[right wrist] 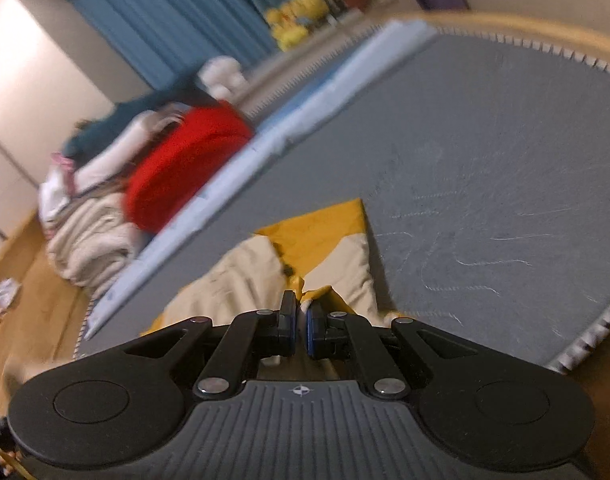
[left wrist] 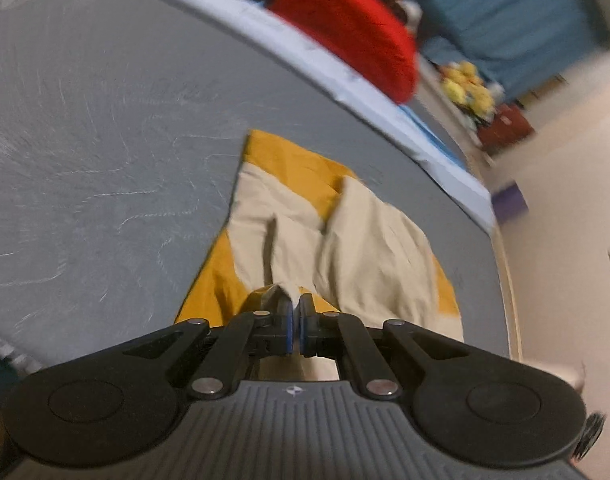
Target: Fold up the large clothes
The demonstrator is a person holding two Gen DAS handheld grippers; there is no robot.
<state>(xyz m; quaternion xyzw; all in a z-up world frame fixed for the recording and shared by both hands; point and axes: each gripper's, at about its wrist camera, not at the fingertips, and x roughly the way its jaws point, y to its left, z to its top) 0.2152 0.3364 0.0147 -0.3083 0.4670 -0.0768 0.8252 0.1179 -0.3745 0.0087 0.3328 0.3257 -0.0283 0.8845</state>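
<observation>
I find the left tool (left wrist: 296, 304) and right tool (right wrist: 301, 312) each clamped on an edge of the yellow-and-cream garment (left wrist: 305, 216) lying on the grey mat (left wrist: 105, 140); I judge both should travel level together, keeping the fold square

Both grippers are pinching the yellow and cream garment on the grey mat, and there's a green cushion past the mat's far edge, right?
The cushion is red, not green; the right wrist view shows it. The rest holds: the left gripper and right gripper each pinch the yellow and cream garment on the grey mat.
</observation>
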